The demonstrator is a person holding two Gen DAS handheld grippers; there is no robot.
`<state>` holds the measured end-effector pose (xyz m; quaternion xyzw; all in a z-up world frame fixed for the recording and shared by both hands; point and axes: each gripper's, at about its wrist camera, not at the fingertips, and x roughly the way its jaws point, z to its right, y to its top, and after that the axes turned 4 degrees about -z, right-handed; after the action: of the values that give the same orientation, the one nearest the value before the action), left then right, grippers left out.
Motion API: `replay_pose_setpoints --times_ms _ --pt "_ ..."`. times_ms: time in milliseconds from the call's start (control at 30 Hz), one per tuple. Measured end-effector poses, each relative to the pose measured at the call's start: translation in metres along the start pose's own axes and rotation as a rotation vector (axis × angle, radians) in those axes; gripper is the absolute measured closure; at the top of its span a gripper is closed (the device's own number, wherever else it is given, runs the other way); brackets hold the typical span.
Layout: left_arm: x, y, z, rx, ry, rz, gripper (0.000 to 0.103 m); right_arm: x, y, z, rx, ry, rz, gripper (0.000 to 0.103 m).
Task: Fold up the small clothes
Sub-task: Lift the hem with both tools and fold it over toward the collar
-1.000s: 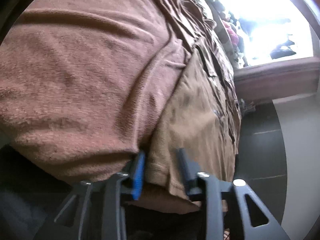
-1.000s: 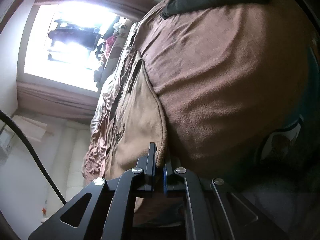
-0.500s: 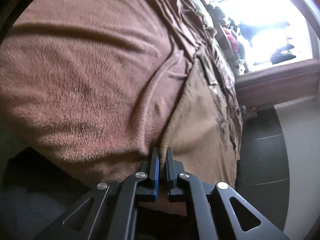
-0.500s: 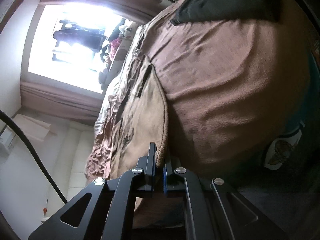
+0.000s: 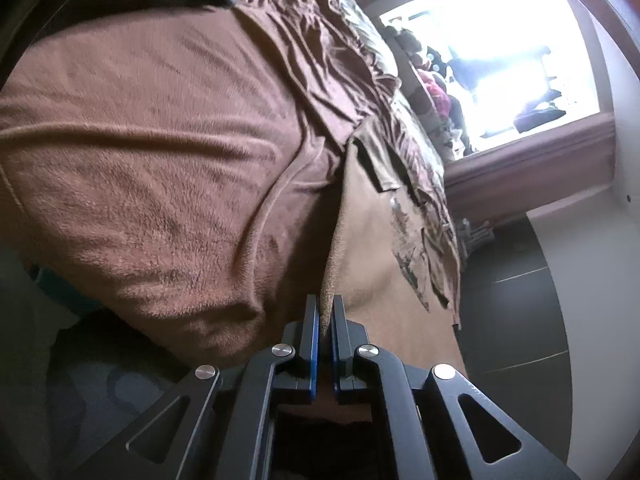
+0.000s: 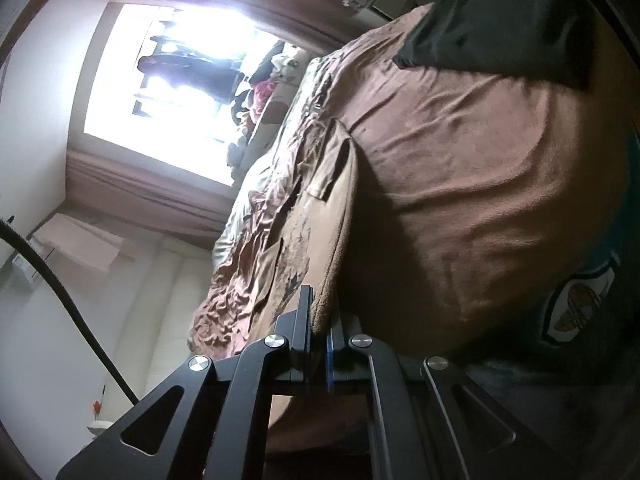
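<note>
Now your brown-blanketed bed [image 5: 168, 168] faces a bright window [image 6: 160, 80]; each hand-held gripper, left [image 5: 325, 312] and right [image 6: 320, 312], is clenched on the tan printed shirt's [image 5: 372, 248] edge.

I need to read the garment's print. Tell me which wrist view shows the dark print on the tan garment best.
The left wrist view: the dark print lies open and lit on the tan garment. In the right wrist view the print is steeply foreshortened and shadowed. Both grippers, left gripper and right gripper, pinch the garment's edge.

Both grippers [image 5: 325, 312] [image 6: 319, 312]: black frames, blue pads, silver screws.
</note>
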<state>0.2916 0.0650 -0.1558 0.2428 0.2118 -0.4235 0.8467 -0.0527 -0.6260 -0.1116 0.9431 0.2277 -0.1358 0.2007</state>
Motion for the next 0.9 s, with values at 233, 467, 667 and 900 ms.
replay_pose_setpoints --times_ms 233,467,667,900 --pt "-0.032 -0.008 -0.005 -0.002 -0.038 0.035 0.099 -0.016 -0.012 -0.013 -0.058 -0.003 -0.011 0.101" --pt "-0.058 -0.029 -0.013 -0.013 -0.063 0.040 0.099 -0.034 -0.022 -0.017 -0.073 0.007 -0.007 0.101" --pt "-0.082 -0.047 -0.011 0.001 -0.092 0.052 0.099 -0.050 -0.027 -0.018 -0.093 0.013 -0.005 0.101" --pt "-0.105 -0.062 -0.005 0.024 -0.124 0.061 0.099 -0.061 -0.028 -0.016 -0.096 0.019 0.006 0.101"
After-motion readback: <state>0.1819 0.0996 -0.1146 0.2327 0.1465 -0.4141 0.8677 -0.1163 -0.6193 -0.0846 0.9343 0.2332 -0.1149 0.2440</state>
